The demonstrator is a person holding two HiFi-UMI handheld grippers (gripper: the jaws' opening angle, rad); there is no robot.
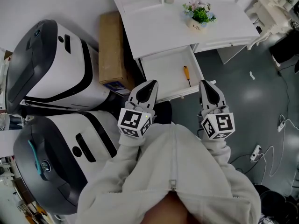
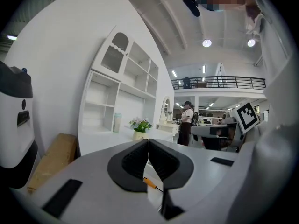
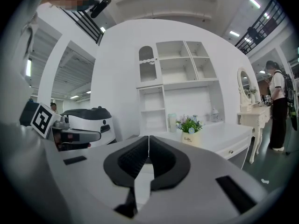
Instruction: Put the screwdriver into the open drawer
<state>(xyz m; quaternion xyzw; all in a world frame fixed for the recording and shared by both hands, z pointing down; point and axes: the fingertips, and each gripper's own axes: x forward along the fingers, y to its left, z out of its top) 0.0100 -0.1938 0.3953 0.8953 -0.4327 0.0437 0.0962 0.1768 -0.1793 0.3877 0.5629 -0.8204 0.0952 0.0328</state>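
The screwdriver [image 1: 186, 75], orange-handled with a thin dark shaft, lies inside the open white drawer [image 1: 159, 73] of the white desk [image 1: 154, 27]. Both grippers hover side by side at the drawer's front edge. My left gripper [image 1: 152, 83] sits near the drawer's front left corner, its jaws shut together on nothing. My right gripper [image 1: 204, 83] is by the front right corner, also shut and empty. In the left gripper view the screwdriver [image 2: 149, 182] shows below the closed jaws of the left gripper [image 2: 148, 143]. In the right gripper view the right gripper [image 3: 148, 139] has its pads pressed together over the drawer.
A potted flower [image 1: 198, 15] stands on the desk top behind the drawer. A cardboard box [image 1: 112, 50] leans at the desk's left side. Two large white-and-black machines [image 1: 51, 64] [image 1: 56, 157] fill the left. Cables [image 1: 261, 150] lie on the grey floor at right.
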